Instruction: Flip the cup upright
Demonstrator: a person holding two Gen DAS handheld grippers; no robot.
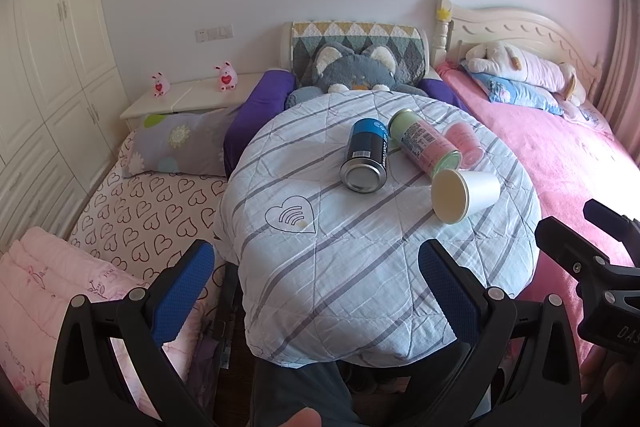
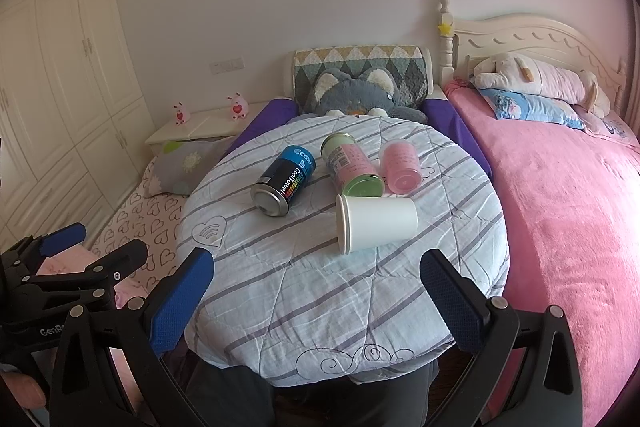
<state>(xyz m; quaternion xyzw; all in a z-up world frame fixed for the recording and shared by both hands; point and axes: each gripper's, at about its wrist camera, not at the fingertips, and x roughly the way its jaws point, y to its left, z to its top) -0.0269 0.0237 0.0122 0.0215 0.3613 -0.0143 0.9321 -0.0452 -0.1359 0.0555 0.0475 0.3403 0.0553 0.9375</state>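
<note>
From my left gripper [image 1: 316, 279], jaws wide apart and empty, the smooth white paper cup [image 1: 466, 195] lies on its side on the quilted striped cover [image 1: 320, 267], beside 3 cylindrical cans. From my right gripper [image 2: 318, 281], jaws likewise apart, it lies just ahead

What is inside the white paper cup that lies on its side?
The left wrist view looks into the cup's open mouth: only a bare cream inner wall shows, no contents. The far bottom is in shade and not clear. In the right wrist view the cup shows only its outside.
</note>
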